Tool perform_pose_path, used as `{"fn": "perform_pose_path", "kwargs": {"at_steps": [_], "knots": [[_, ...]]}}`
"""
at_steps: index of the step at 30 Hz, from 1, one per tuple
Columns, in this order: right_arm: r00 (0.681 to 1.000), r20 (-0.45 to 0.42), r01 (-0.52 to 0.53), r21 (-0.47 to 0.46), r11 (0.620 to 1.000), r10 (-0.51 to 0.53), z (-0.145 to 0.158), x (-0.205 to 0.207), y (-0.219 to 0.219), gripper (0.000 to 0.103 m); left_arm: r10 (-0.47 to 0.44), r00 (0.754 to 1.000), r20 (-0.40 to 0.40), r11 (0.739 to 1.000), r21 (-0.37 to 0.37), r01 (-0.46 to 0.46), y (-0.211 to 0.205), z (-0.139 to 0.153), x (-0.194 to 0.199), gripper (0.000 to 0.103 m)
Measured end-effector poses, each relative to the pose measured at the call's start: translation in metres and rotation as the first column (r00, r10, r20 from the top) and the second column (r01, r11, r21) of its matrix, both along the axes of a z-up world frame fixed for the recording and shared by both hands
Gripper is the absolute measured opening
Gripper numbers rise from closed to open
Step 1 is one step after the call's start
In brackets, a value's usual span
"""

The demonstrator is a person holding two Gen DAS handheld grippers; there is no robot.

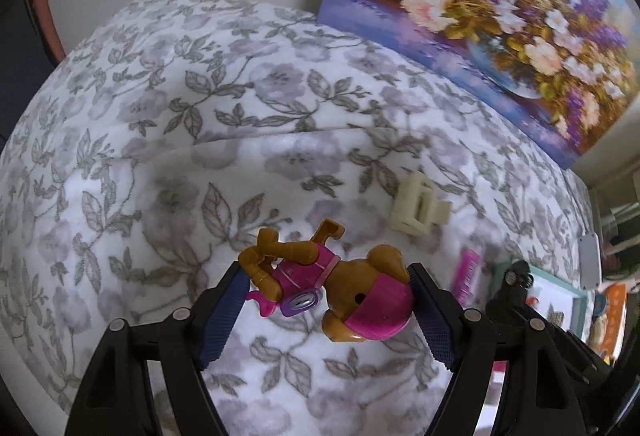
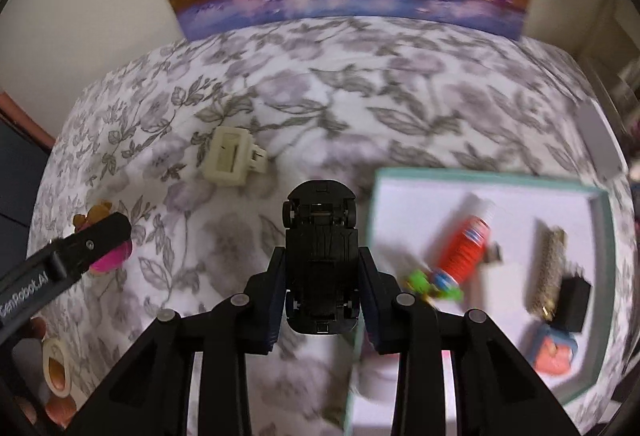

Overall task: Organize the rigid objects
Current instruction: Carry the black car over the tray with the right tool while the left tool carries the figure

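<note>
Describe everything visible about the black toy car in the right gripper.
The black toy car looks like hard plastic. It is held belly-up toward the camera, chassis and four small wheels showing, nose pointing away. The right gripper is shut on its flanks, lifting it above the floral blanket, just left of the teal-rimmed tray.

Left tongs [image 1: 325, 296]: I have them clamped on the brown-and-pink toy dog [image 1: 332, 288], lying sideways between the blue pads.
Bed [image 1: 160, 124]: floral blanket.
Cream clip [image 1: 416, 210]: just beyond the dog.
Flower painting [image 1: 500, 12]: behind the bed.
</note>
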State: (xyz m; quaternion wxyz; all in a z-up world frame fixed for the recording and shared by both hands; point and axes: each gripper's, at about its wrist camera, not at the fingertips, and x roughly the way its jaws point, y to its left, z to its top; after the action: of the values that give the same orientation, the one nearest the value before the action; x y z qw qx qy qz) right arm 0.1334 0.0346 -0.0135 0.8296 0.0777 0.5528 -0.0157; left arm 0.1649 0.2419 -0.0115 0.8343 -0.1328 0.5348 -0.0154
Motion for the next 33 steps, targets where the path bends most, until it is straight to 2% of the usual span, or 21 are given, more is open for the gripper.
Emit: {"fn": "perform_pose_path", "kwargs": {"at_steps": [3, 7, 11, 17, 21, 26, 30, 33], "knots": [[0.999, 0.008, 0.049, 0.009, 0.999, -0.049, 0.012, -0.016, -0.017, 0.035, -0.021, 1.000, 0.009, 1.000, -0.023, 0.021, -0.009, 0.008, -0.012, 0.082], [0.992, 0.023, 0.122, -0.011, 0.992, -0.122, 0.025, -0.047, -0.040, 0.035, -0.066, 0.998, 0.019, 0.998, -0.013, 0.067, -0.029, 0.014, -0.029, 0.082], [0.985, 0.022, 0.174, -0.027, 0.984, -0.174, 0.028, -0.072, -0.063, 0.035, -0.114, 0.993, 0.020, 0.993, -0.039, 0.114, -0.048, 0.018, -0.045, 0.082], [0.974, 0.001, 0.225, -0.062, 0.972, -0.226, 0.021, -0.097, -0.095, 0.035, -0.183, 0.982, 0.057, 0.983, 0.032, 0.181, -0.087, 0.029, -0.072, 0.082], [0.963, 0.001, 0.268, -0.081, 0.960, -0.269, 0.020, -0.105, -0.117, 0.035, -0.230, 0.972, 0.051, 0.973, 0.035, 0.228, -0.110, 0.027, -0.090, 0.082], [0.951, -0.035, 0.306, -0.059, 0.950, -0.308, 0.012, -0.109, -0.141, 0.035, -0.308, 0.951, 0.016, 0.949, 0.073, 0.306, -0.146, 0.014, -0.108, 0.082], [0.953, -0.061, 0.293, -0.067, 0.954, -0.297, 0.003, -0.108, -0.146, 0.035, -0.370, 0.929, -0.011, 0.921, 0.124, 0.368, -0.176, 0.006, -0.116, 0.082], [0.957, -0.068, 0.279, -0.039, 0.959, -0.281, -0.001, -0.108, -0.148, 0.035, -0.409, 0.912, -0.027, 0.902, 0.139, 0.408, -0.192, 0.001, -0.122, 0.082]]}}
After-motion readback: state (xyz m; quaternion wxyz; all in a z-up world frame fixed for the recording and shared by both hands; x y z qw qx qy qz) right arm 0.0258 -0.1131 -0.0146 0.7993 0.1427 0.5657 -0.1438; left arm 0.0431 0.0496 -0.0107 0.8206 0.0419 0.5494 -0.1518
